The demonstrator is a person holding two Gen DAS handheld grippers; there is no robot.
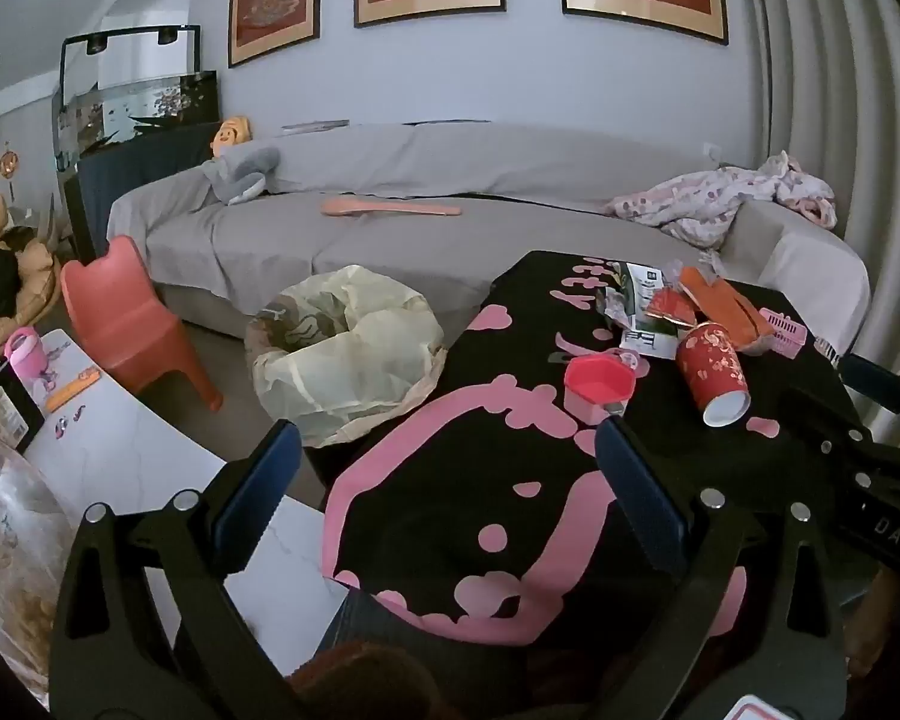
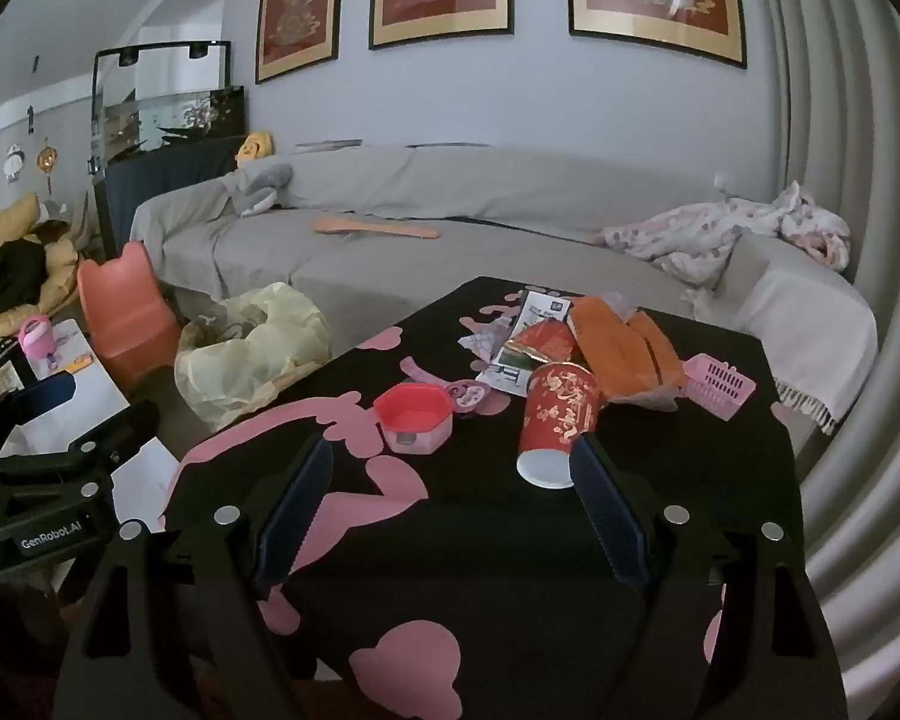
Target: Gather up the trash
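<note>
In the left wrist view, our left gripper (image 1: 447,474) hangs with its fingers spread wide and empty; the lined bin (image 1: 345,354) sits at centre, nothing visibly collected. In the right wrist view, our right gripper (image 2: 450,492) is likewise spread and empty, the red paper cup (image 2: 555,423) and wrappers (image 2: 525,330) uncollected on the desk (image 2: 510,540) right of centre.

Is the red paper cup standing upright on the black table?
No, the red paper cup lies tipped on the black table, white base toward the camera.
</note>
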